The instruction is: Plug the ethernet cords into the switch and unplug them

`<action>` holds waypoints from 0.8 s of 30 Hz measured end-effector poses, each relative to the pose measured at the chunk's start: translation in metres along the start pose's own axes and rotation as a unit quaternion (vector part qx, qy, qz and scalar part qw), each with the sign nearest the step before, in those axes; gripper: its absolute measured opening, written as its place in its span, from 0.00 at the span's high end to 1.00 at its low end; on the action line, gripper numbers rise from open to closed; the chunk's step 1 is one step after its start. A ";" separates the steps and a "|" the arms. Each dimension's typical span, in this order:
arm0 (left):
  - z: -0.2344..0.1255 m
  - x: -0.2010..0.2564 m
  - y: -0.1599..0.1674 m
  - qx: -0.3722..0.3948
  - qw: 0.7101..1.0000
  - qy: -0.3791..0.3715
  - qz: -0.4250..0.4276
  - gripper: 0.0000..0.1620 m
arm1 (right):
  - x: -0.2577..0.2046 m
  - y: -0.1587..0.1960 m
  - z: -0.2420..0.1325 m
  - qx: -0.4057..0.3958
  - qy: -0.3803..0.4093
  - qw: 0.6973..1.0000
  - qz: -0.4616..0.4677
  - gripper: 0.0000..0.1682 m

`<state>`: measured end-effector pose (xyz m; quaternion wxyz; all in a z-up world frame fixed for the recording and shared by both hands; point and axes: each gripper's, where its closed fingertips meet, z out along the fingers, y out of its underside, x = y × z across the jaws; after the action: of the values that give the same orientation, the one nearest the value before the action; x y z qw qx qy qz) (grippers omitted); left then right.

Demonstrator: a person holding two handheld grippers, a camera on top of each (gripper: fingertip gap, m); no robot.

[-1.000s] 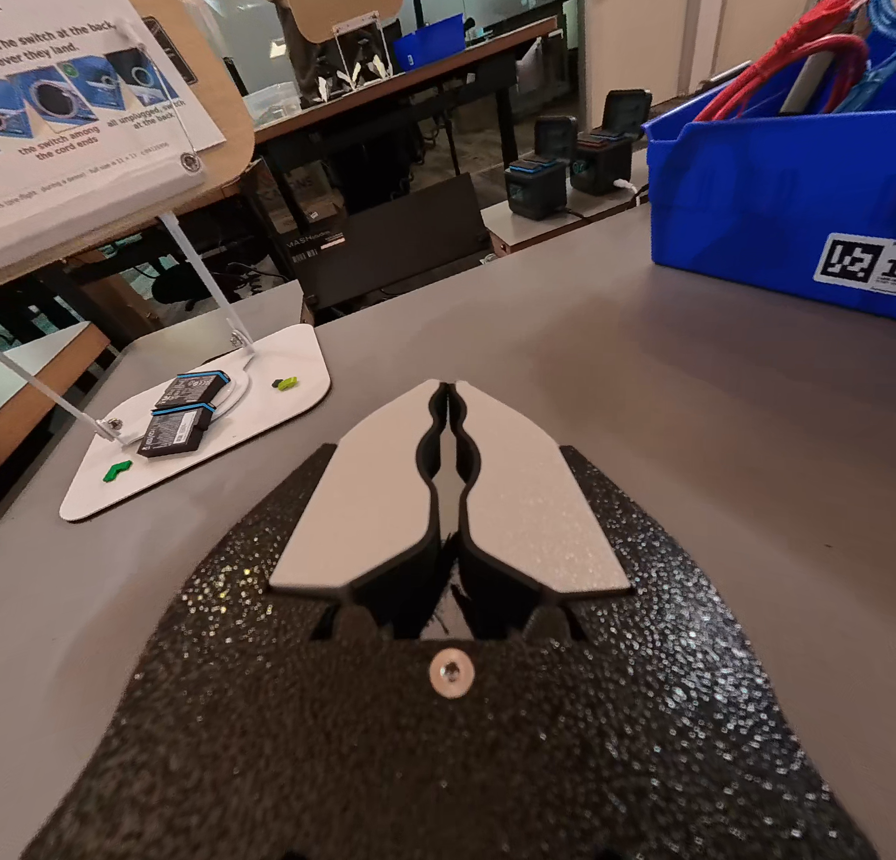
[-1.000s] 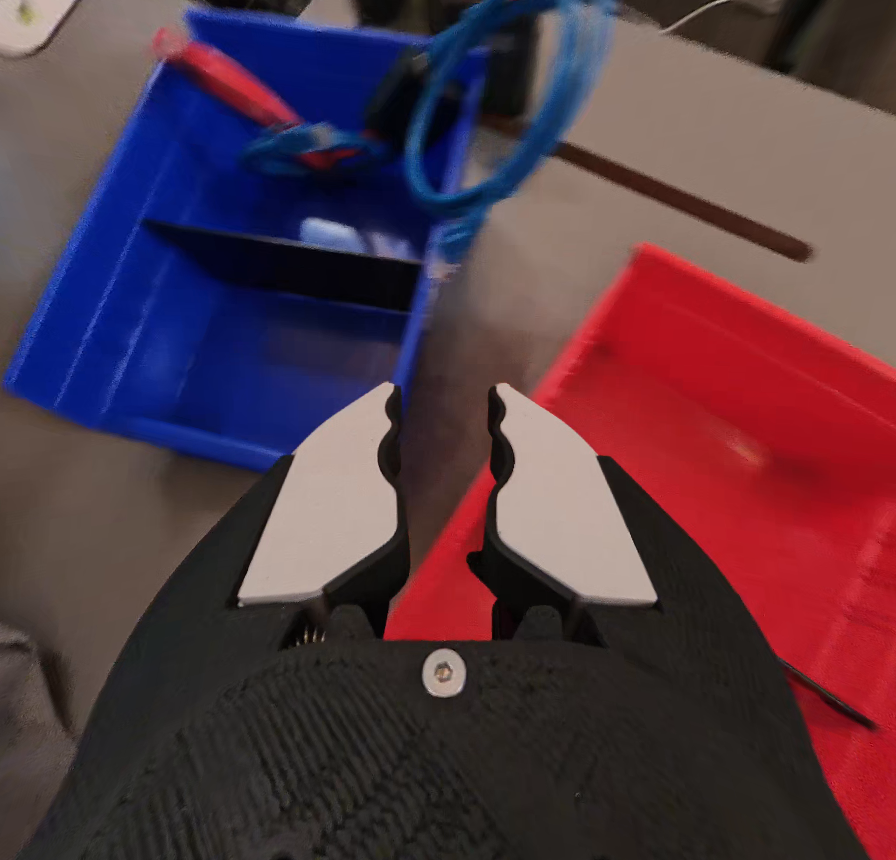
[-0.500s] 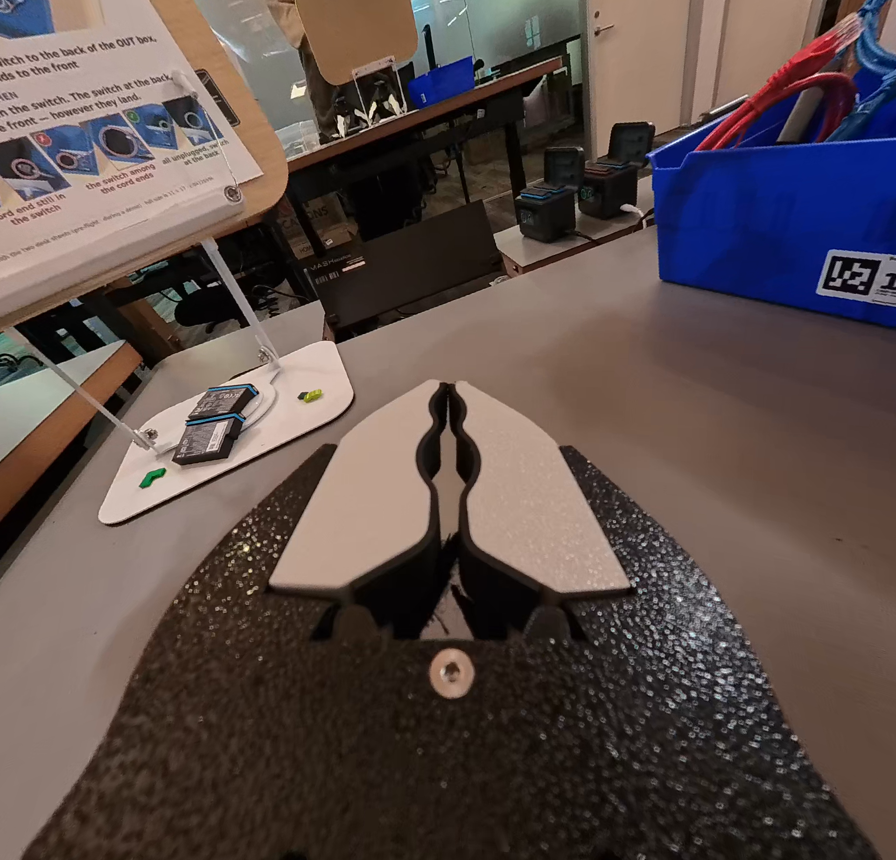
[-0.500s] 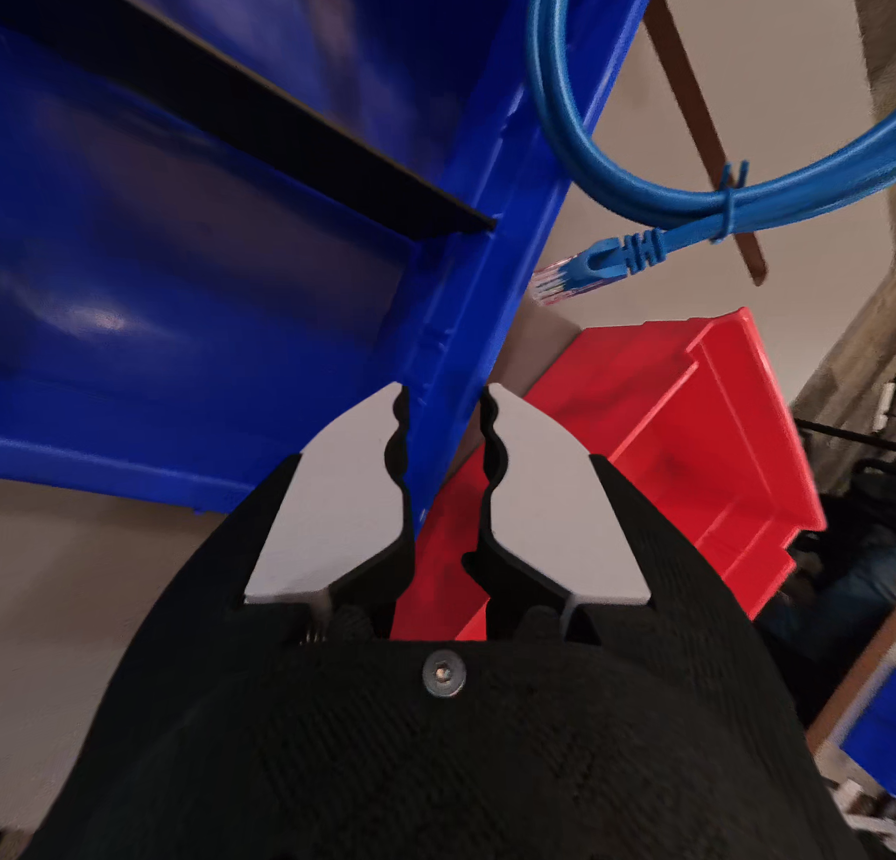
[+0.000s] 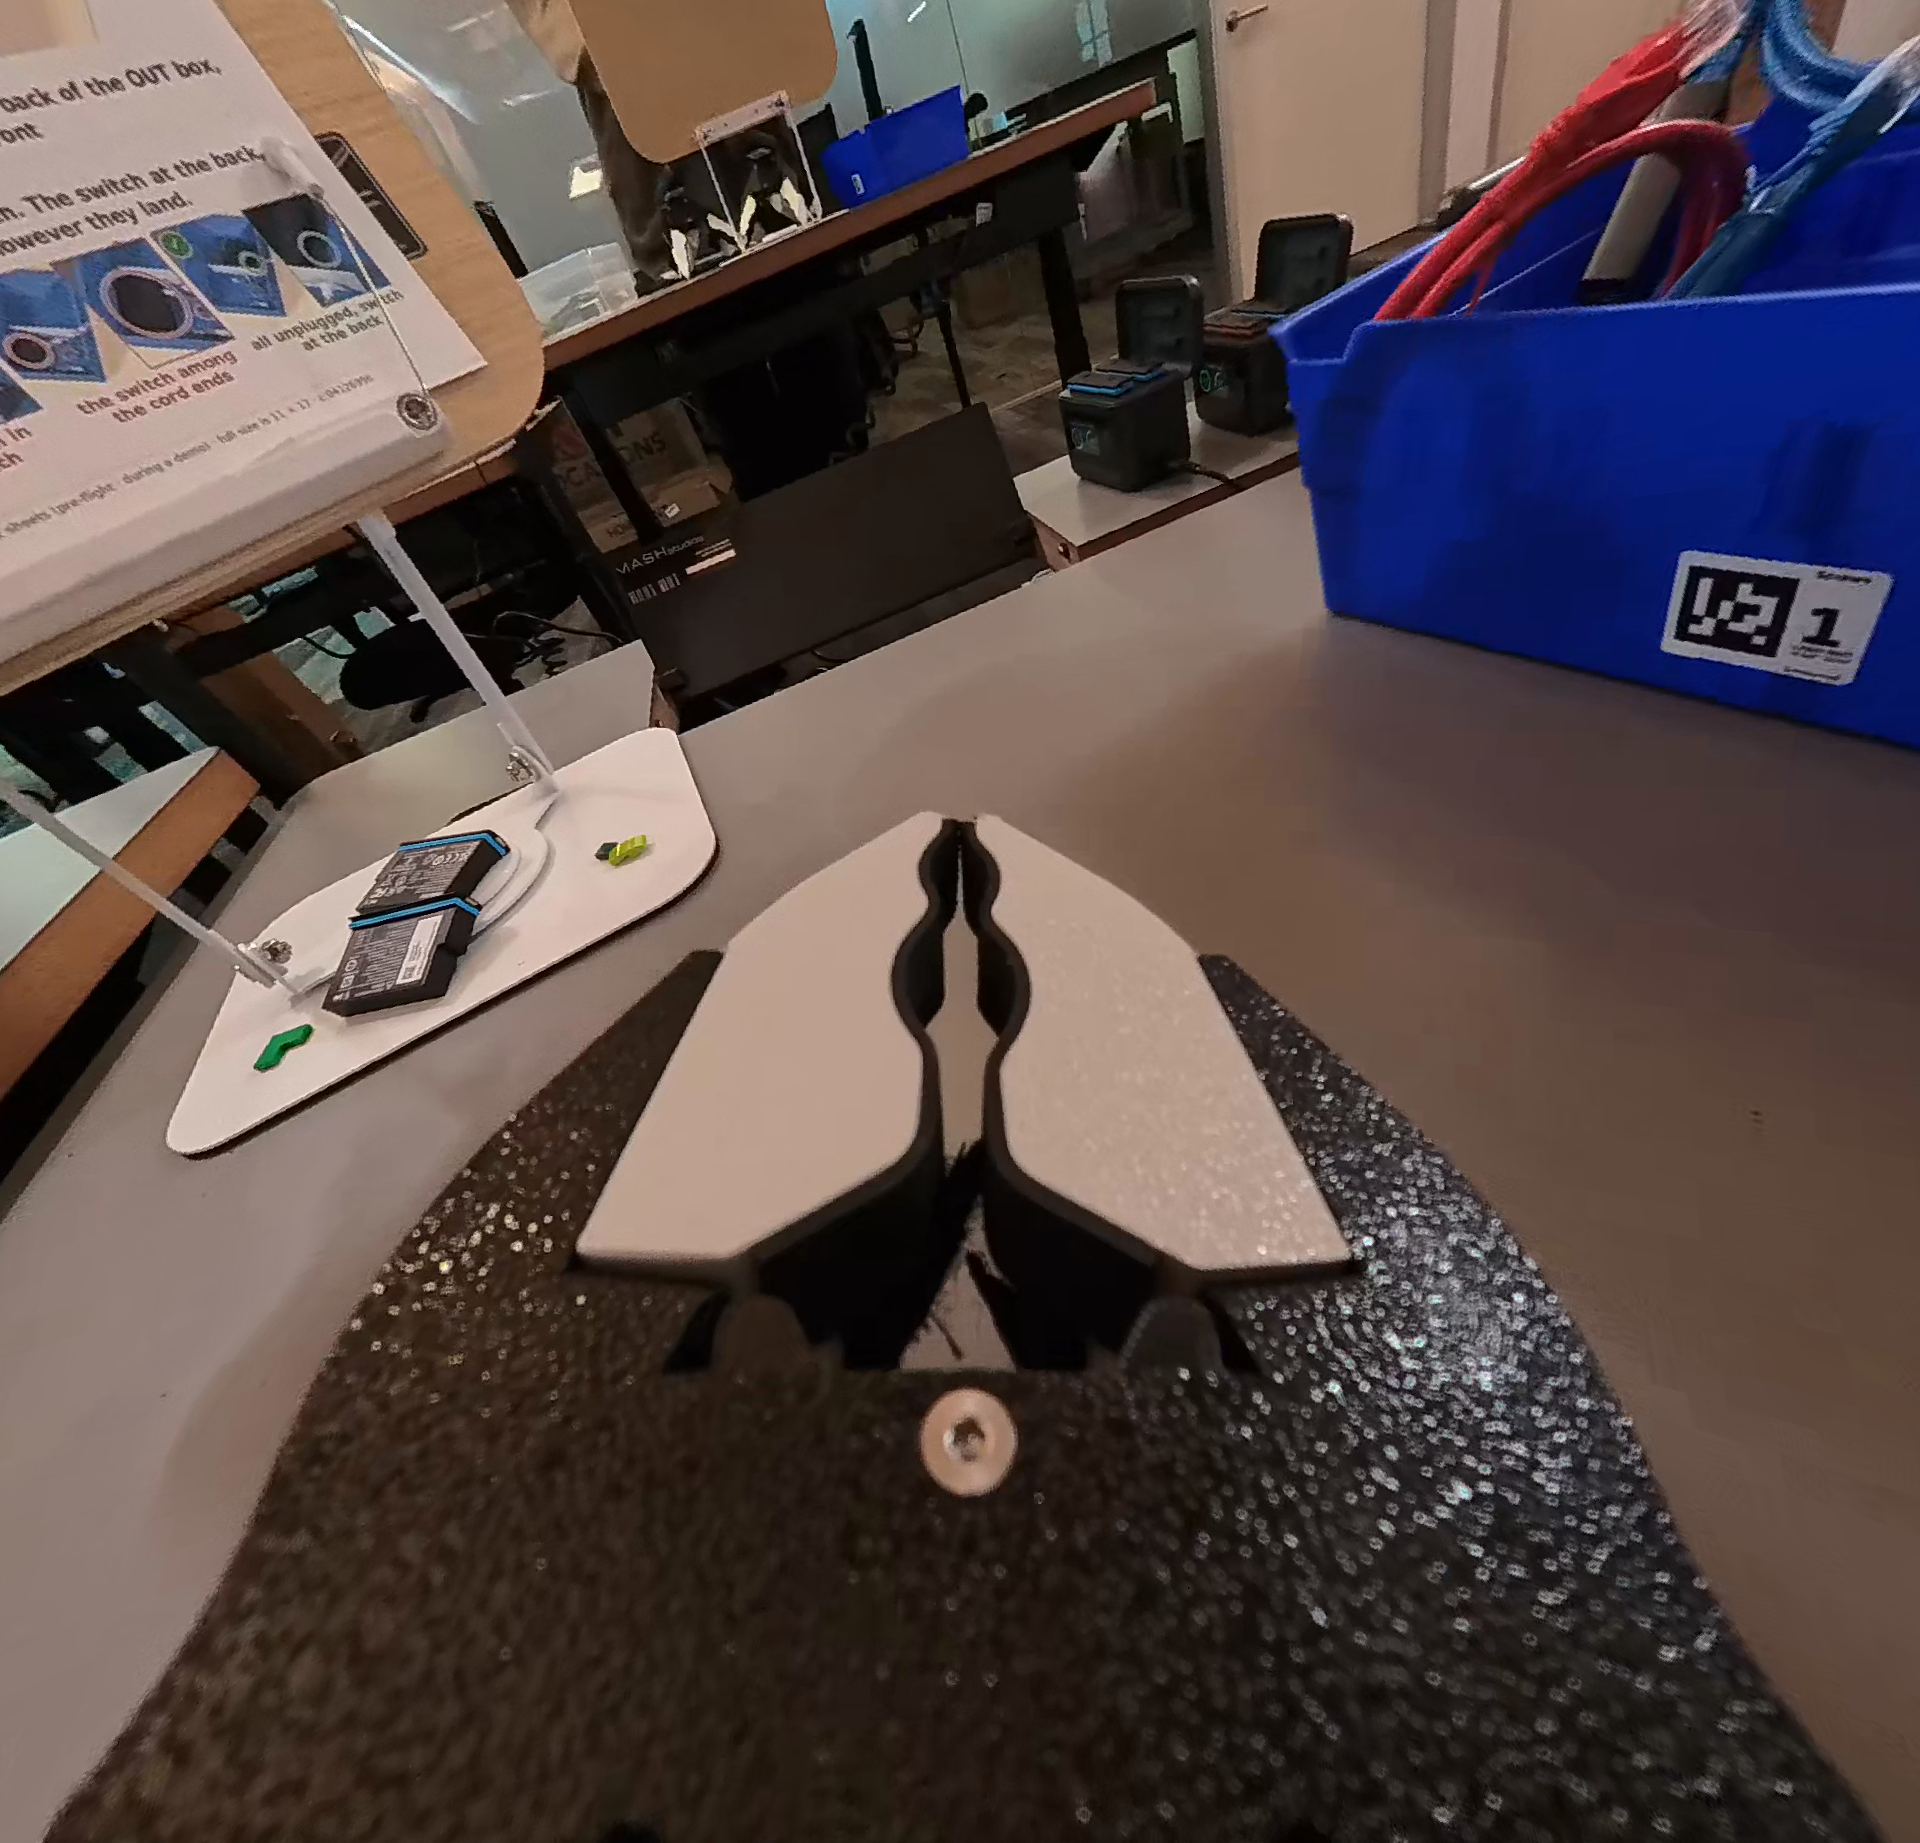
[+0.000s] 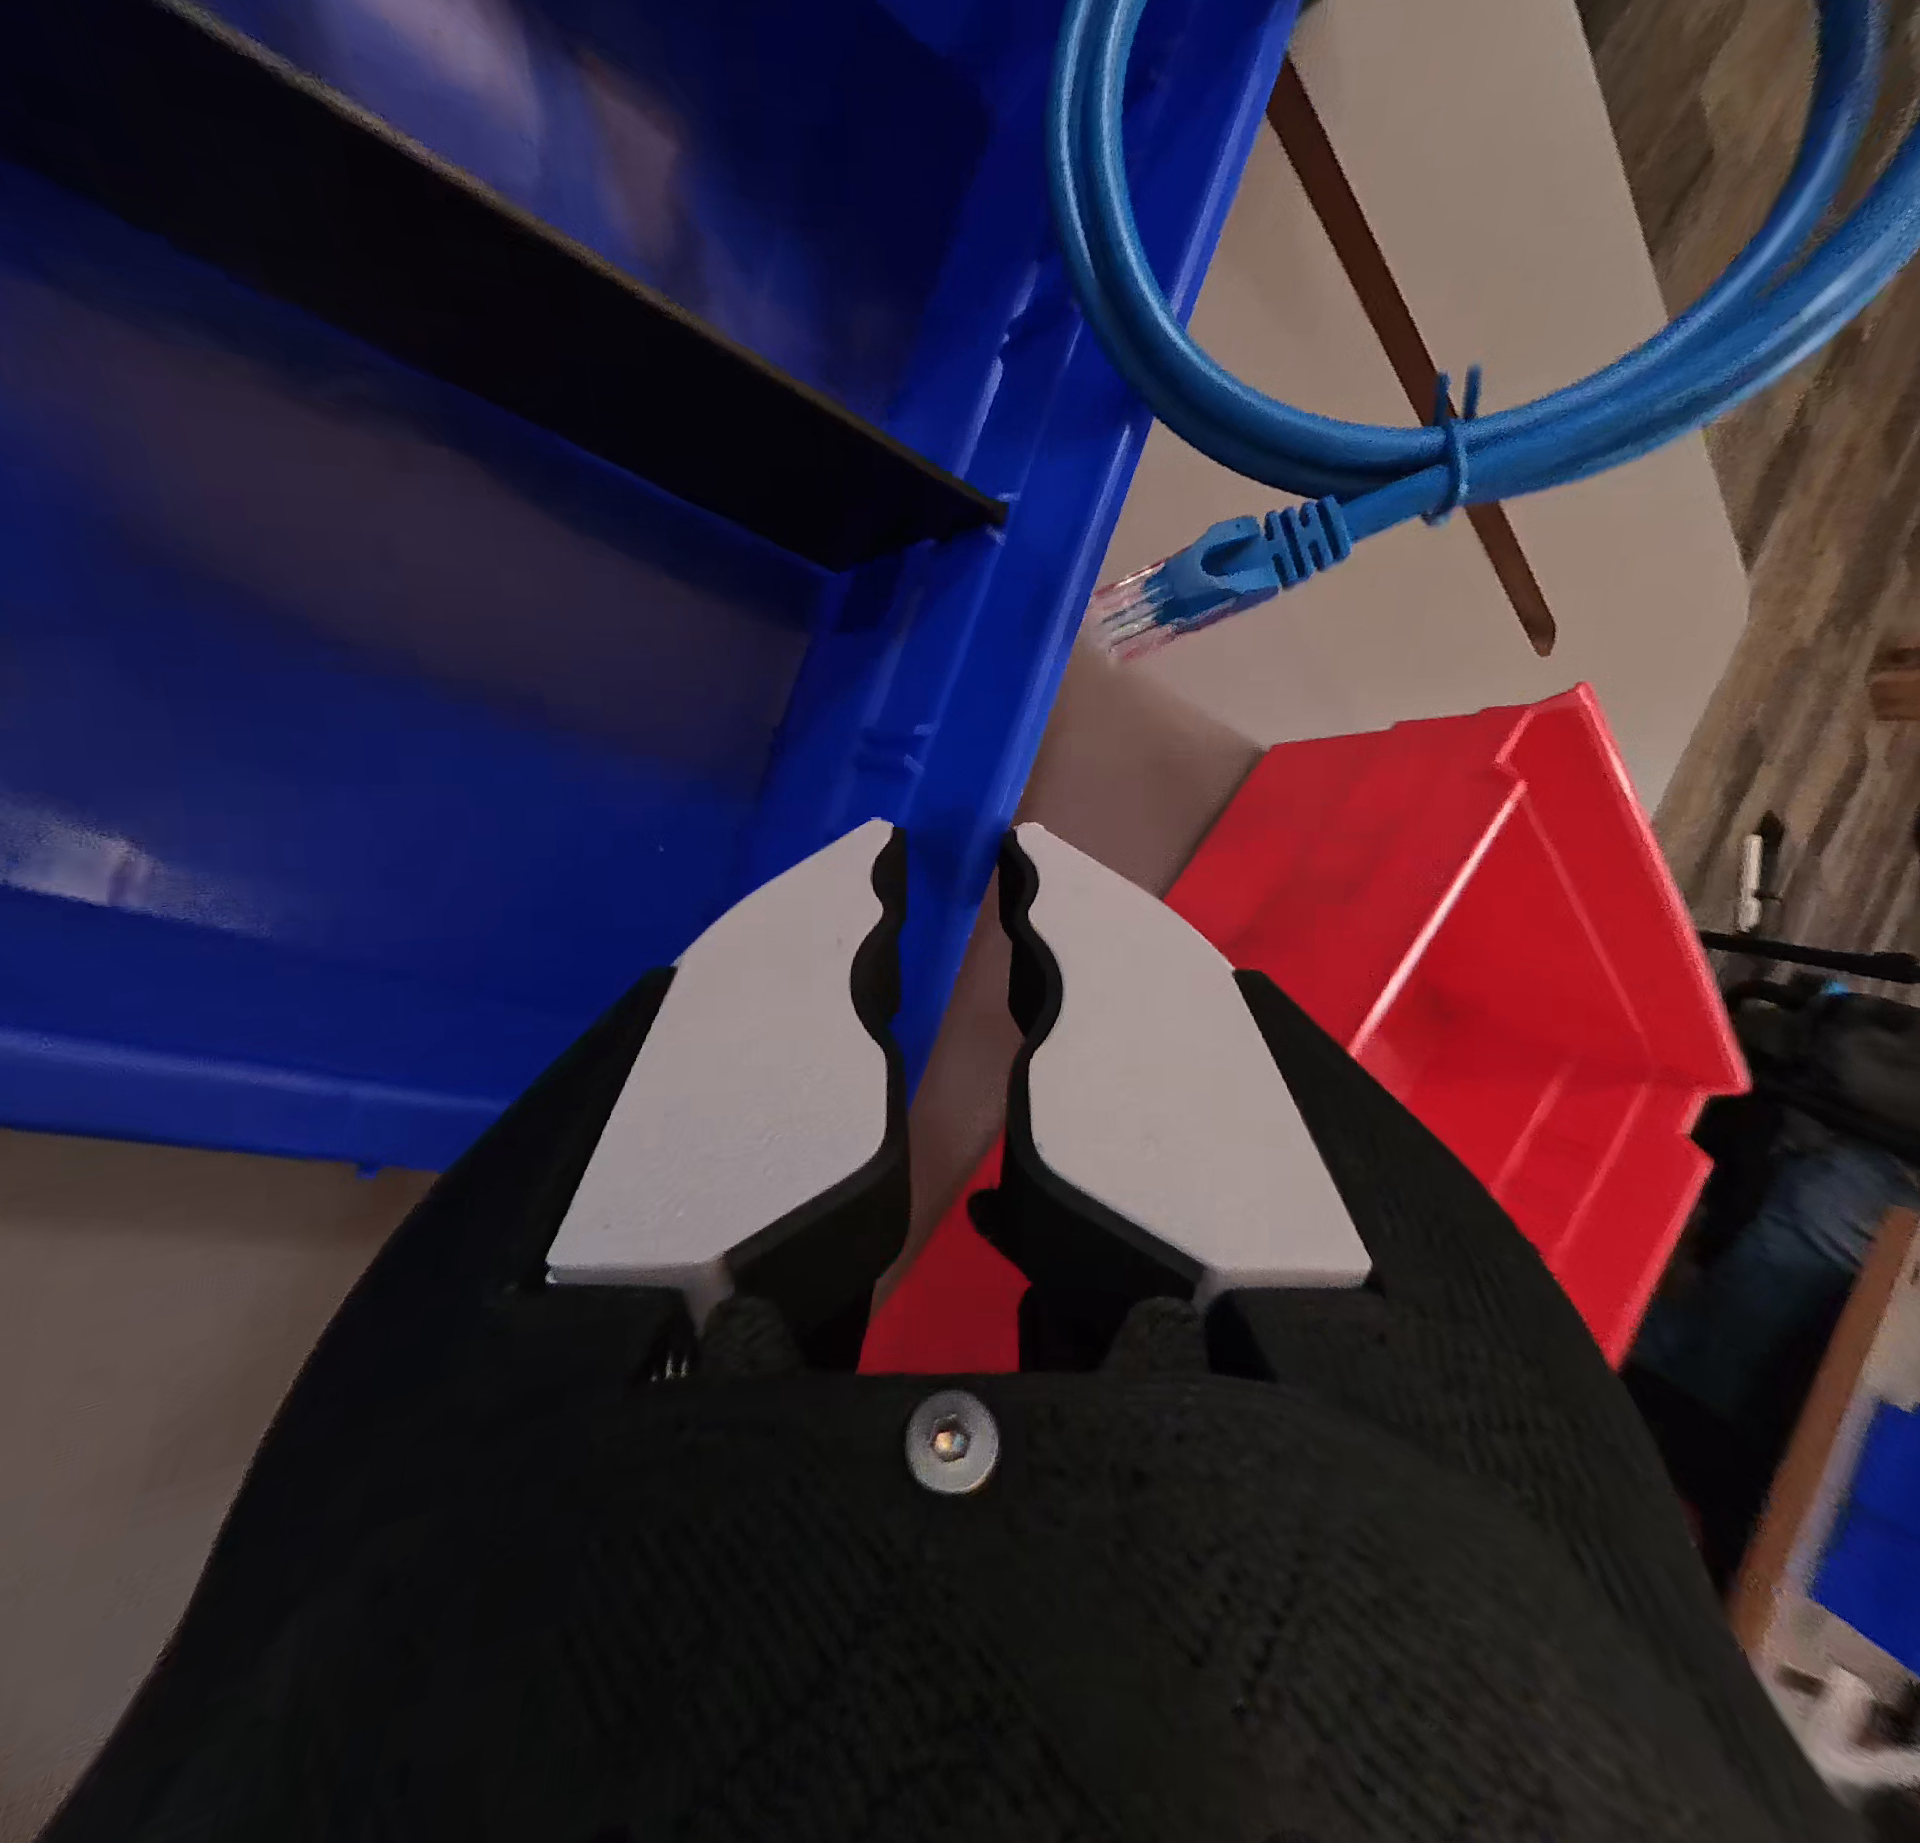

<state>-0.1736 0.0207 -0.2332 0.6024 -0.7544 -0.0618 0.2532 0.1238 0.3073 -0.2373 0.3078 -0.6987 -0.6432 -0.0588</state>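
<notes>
- Grey table: my left gripper hovers low over a bare stretch of it, jaws closed tip to tip and holding nothing.
- Blue bin: it fills the right wrist view, with a black divider across its inside. My right gripper is at its side wall, jaws narrowly parted. The wall's edge runs into the gap. I cannot tell whether it is pinched.
- Red bin: just beyond the right jaw, beside the blue one.
- Sign board: on a white base, well left of the left gripper.
- Blue cable: a tied coil hanging over the blue bin's wall, its plug dangling free beyond my right jaws.
- Two batteries: lying side by side on the white base.
- Green marker: on the base's near corner.
</notes>
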 end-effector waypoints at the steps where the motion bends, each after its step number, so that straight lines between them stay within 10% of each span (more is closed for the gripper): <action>1: 0.000 0.001 0.000 -0.001 1.000 0.001 0.001 1.00 | -0.005 -0.004 -0.002 0.016 -0.004 1.000 0.019 0.92; 24: 0.002 0.009 0.003 -0.007 1.000 0.019 0.002 1.00 | -0.095 -0.026 -0.051 0.140 -0.142 0.978 0.062 0.75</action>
<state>-0.1677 0.0254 -0.2388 0.5977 -0.7633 -0.0511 0.2398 0.0997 0.1991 -0.2321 0.3116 -0.6885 -0.6373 0.1510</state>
